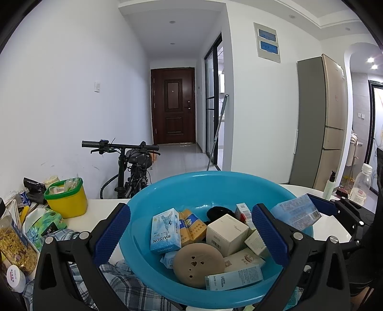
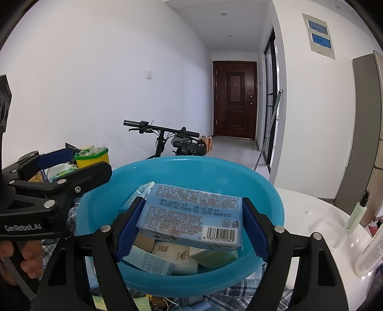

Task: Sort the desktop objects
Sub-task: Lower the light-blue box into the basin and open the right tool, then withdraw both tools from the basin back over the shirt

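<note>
Hanging directly over the blue basin (image 2: 182, 172), the Babycare box (image 2: 191, 215) is clamped crosswise in the right tongs (image 2: 191, 229), long axis spanning pad to pad. The left tongs (image 1: 191, 229) are held wide open w/ nothing gripped, also above the basin.

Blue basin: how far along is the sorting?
Done: several boxes and a round tan disc already lie in the blue basin. In hand: the right gripper holds a blue box over it; the left gripper is open, empty. Left: clutter around the yellow bin.

Bright, even ceiling downlights (image 1: 171, 22); soft shadows, both views sharp, fisheye bending walls, black vignette at corners, slight glare on desk (image 2: 308, 210)
</note>
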A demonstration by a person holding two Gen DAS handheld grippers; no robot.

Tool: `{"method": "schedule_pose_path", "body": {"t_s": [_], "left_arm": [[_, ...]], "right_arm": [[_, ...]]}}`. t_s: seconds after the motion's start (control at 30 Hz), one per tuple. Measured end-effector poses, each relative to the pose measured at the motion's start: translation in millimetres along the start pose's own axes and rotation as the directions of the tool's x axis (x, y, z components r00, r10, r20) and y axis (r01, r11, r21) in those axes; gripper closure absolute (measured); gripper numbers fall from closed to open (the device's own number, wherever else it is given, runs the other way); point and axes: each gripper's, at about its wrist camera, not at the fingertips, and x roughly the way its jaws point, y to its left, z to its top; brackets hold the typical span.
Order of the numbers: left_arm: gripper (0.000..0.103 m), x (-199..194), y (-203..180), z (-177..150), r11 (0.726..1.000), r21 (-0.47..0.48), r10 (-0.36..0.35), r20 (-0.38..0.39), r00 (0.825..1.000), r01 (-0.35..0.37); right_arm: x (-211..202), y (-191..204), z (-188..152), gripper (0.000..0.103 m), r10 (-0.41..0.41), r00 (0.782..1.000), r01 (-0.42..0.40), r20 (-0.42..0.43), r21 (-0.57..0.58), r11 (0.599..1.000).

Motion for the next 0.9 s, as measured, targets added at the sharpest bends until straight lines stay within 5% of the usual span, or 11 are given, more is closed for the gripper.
{"method": "schedule_pose_path", "body": {"t_s": [0.2,0.27,0.9], "left_arm": [[0.000,-5.1,0.9,0.8,1.000,0.013,0.029,-0.005,1.000,-0.029],[0.000,-10.4,5.2,-0.4,1.000,-0.008,0.010,-0.007,1.000,-0.010],[0.000,-64.7,16.3,-23.5,1.000,0.019,0.018,-0.003,1.000,-0.017]], "right_arm": [[-0.2,4.0,-1.3,0.022,0.020,1.000,-0.020,-0.009,-0.008,1.000],[0.1,4.3,-2.5,0.000,0.021,1.000,-0.021,-0.013,0.000,1.000],[-1.6,12.3,-8.2,0.000,-0.008,1.000,0.008,-0.009,-0.023,1.000]]}}
